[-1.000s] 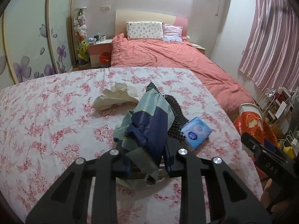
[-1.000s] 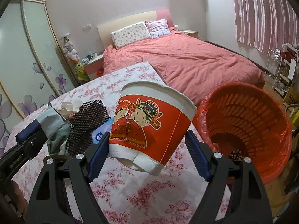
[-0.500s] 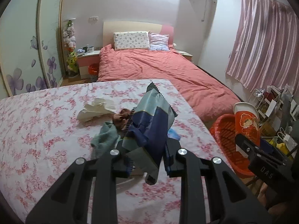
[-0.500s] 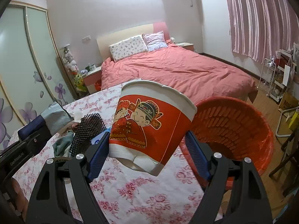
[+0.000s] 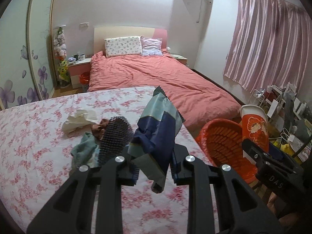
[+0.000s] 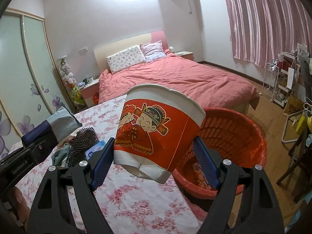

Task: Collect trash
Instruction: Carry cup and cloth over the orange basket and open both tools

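Observation:
My left gripper (image 5: 154,167) is shut on a blue and grey snack wrapper (image 5: 158,132), held above the floral table (image 5: 39,156). My right gripper (image 6: 154,161) is shut on a red and white paper cup (image 6: 156,128) with a cartoon couple, held by the table's right edge beside the red basket (image 6: 234,136). The cup (image 5: 253,128) and basket (image 5: 220,140) also show in the left wrist view. On the table lie a crumpled white tissue (image 5: 80,120), a black mesh piece (image 5: 115,134), a teal cloth (image 5: 83,150) and a blue tissue pack (image 6: 94,149).
The red basket stands on the floor right of the table and holds some trash (image 6: 198,173). A pink bed (image 5: 156,78) lies behind. A white rack (image 6: 273,81) and clutter stand at the right under pink curtains (image 5: 269,44).
Both grippers have risen and moved right toward the basket with their loads. The basket has come into the left wrist view, and the wrapper has lifted clear of the table trash.

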Demonstrator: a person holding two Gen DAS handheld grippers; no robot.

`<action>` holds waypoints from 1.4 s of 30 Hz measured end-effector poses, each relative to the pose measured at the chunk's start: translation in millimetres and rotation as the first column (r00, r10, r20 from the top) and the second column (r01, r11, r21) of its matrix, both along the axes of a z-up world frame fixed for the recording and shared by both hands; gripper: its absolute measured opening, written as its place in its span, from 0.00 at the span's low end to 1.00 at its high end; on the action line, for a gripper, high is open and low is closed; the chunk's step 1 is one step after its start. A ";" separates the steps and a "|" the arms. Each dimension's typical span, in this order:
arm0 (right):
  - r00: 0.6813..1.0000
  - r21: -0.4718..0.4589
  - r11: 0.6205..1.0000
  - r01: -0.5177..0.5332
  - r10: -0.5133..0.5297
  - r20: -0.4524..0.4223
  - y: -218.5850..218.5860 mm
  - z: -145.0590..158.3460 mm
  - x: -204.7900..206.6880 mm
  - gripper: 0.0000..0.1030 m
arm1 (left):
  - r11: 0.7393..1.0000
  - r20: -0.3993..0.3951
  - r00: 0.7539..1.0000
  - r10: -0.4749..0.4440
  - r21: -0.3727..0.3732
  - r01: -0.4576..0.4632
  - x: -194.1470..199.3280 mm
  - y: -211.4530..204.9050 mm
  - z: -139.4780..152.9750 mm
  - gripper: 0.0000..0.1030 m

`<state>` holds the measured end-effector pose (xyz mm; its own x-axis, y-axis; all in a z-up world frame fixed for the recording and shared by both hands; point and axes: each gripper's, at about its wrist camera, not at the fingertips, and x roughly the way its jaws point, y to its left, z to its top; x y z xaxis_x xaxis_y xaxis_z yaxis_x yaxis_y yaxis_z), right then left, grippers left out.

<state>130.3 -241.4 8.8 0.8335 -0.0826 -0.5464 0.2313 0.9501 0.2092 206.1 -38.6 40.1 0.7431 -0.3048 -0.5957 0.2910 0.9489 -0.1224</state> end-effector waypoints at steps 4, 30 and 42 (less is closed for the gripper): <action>1.000 -0.001 1.000 0.020 -0.020 0.004 -7.0 -1.4 -4.6 0.77 | 1.000 -0.002 1.000 -0.027 -0.003 0.027 -2.7 -14.0 -0.6 0.24; 0.981 0.010 0.981 0.191 -0.191 0.030 -88.6 -15.0 -17.2 0.77 | 0.965 -0.050 0.964 -0.260 -0.057 0.257 6.7 -148.1 -27.5 0.24; 0.972 0.056 0.970 0.235 -0.235 -0.001 -117.2 -36.5 -1.9 0.77 | 0.960 -0.135 0.950 -0.281 -0.036 0.279 40.6 -193.6 -68.1 0.28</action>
